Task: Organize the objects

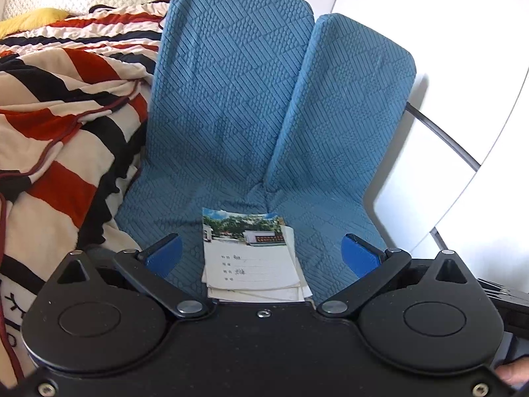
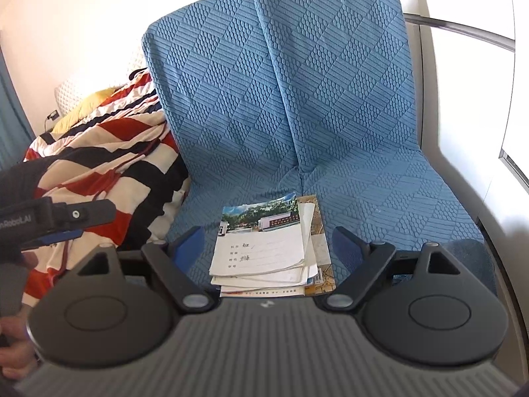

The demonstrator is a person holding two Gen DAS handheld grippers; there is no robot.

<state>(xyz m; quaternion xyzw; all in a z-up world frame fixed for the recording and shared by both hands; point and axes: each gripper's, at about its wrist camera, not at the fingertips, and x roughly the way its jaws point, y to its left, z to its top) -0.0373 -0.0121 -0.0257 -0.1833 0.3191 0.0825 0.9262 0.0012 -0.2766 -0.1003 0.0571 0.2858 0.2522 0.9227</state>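
A loose stack of notebooks (image 1: 253,258) (image 2: 264,251) lies on the blue textured sofa seat (image 1: 211,152) (image 2: 380,192); the top one has a photo strip and handwritten lines. My left gripper (image 1: 261,251) hovers over the stack, jaws wide apart, the stack lying below and between the blue pads (image 1: 165,254) without touching them. My right gripper (image 2: 267,244) stands equally wide, its blue pads (image 2: 190,244) flanking the same stack, apart from it. The left gripper's finger (image 2: 56,228) also shows at the left edge of the right wrist view.
A red, black and white striped blanket (image 1: 59,125) (image 2: 105,172) is heaped on the sofa's left side, over a yellow cushion (image 1: 29,20). A white panel (image 1: 429,178) and a dark rail (image 1: 443,139) border the sofa on the right. A hand (image 2: 13,350) holds the grip.
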